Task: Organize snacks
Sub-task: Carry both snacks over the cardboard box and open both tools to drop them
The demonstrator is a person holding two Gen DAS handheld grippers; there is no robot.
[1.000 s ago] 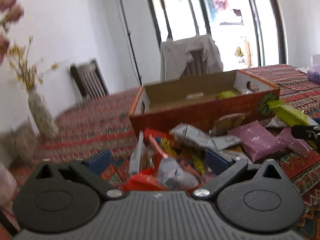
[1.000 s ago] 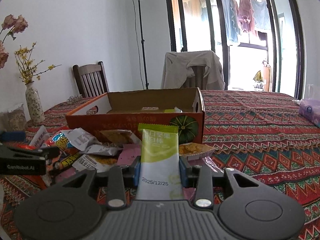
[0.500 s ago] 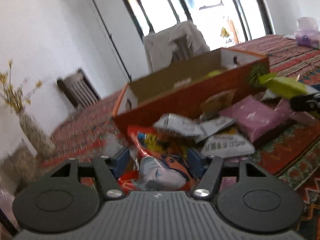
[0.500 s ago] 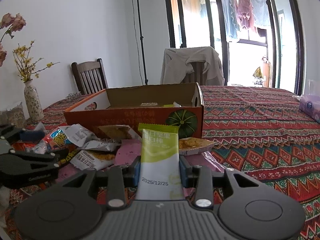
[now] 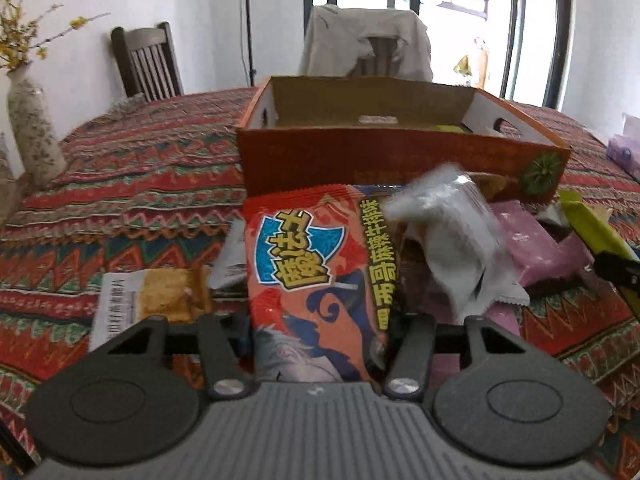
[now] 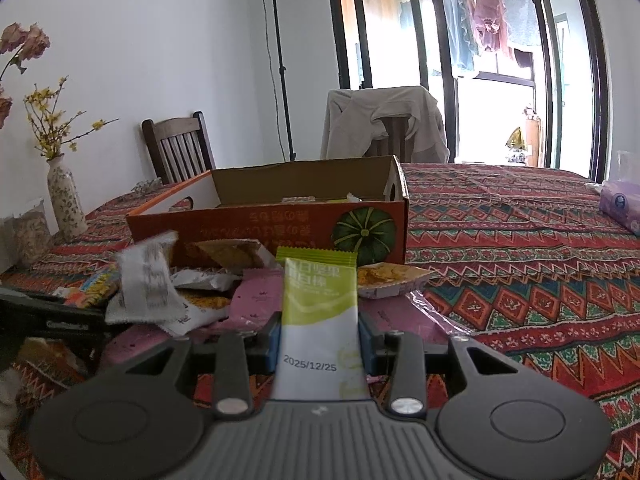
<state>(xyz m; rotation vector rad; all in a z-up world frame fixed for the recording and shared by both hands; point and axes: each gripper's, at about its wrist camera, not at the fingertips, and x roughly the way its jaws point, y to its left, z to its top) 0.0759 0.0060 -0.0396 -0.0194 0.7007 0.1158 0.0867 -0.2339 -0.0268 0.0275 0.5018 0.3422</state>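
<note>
My left gripper (image 5: 320,336) is shut on a red and orange snack bag (image 5: 316,264) and holds it upright above the table, facing the orange cardboard box (image 5: 400,160). A grey-white packet (image 5: 456,236) sits blurred against the bag's right side. My right gripper (image 6: 320,340) is shut on a green and white snack packet (image 6: 320,312), held upright before the same box (image 6: 272,228). The left gripper shows at the left edge of the right wrist view (image 6: 52,320). Loose snacks lie piled in front of the box (image 6: 208,280).
Pink packets (image 5: 532,244) and a yellow cracker packet (image 5: 160,296) lie on the patterned tablecloth (image 6: 520,260). A vase (image 6: 66,200) stands at the left. Two chairs (image 6: 180,148) stand behind the table. A purple tissue pack (image 6: 620,204) lies at the far right.
My left gripper closed on the red snack bag, lifted it off the pile and swung to face the box squarely. The grey-white packet came up with it. My right gripper stayed still with the green packet.
</note>
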